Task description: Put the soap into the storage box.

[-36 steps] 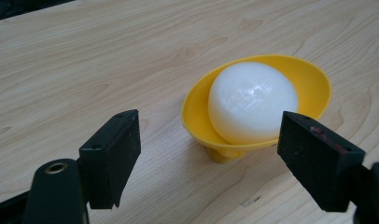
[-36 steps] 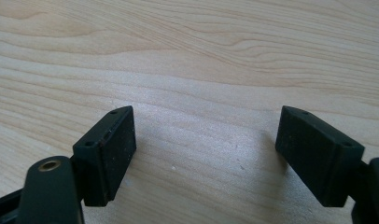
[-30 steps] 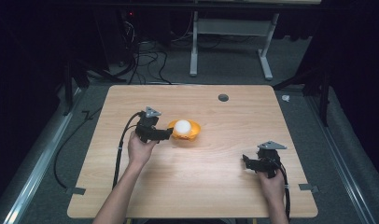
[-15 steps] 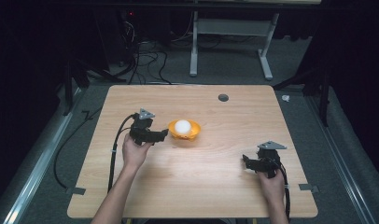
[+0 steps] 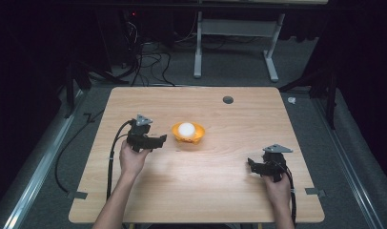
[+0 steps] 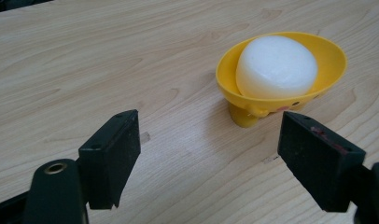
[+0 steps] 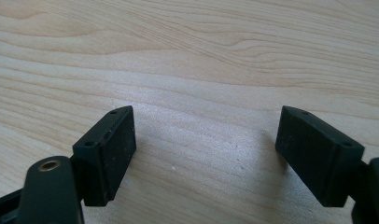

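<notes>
The yellow dish (image 5: 188,133) stands a little toward 12 o'clock of the table's (image 5: 196,191) middle, upright on its small foot, with the white rounded block (image 5: 187,129) resting in its hollow. That placement leaves bare wood all round it, so either hand can come at it.

The left gripper (image 5: 156,140) sits just at the dish's 9 o'clock, pointing toward 3 o'clock. Its jaws are spread wide and hold nothing. In the left gripper view the dish (image 6: 281,77) and the block (image 6: 276,67) lie ahead, nearer the right-hand jaw, apart from both; the spread looks wide enough to take the dish.

The right gripper (image 5: 252,165) rests well apart at about 4 o'clock of the dish, jaws equally wide and empty over bare table (image 7: 192,56), probably parked out of the way.
</notes>
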`<state>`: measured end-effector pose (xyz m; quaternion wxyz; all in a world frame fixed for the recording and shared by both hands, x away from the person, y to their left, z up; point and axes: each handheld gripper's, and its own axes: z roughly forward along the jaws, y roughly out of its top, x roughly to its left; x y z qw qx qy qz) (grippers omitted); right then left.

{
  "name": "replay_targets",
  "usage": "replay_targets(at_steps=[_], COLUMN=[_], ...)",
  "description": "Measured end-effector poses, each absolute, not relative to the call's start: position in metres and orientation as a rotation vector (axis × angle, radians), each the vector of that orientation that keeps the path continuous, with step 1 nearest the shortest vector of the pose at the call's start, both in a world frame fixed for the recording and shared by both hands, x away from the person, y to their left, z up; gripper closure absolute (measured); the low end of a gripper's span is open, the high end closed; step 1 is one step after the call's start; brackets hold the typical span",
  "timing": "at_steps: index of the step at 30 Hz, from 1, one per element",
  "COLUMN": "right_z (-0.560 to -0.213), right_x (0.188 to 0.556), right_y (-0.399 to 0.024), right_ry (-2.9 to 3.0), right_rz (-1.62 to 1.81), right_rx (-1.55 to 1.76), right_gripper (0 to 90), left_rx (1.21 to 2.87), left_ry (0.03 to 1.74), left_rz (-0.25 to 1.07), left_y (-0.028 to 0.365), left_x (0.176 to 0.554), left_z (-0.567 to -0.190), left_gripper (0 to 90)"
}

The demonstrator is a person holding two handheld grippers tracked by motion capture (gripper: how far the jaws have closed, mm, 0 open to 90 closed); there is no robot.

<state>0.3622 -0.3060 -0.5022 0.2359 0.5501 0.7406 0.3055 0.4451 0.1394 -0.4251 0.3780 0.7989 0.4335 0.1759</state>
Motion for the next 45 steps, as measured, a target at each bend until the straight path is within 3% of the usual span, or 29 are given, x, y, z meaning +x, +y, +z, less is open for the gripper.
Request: replay_targets(at_steps=[45], right_z=[-0.502], right_x=[0.362], right_y=[-0.306], right_ry=[2.031], right_rz=[0.837], right_rx=[1.509], right_gripper=[21.1], left_rx=[1.927], left_ry=[1.243], left_rz=[0.422], left_y=[0.189], left_x=[0.41], left_z=[-0.441], left_gripper=[22.0])
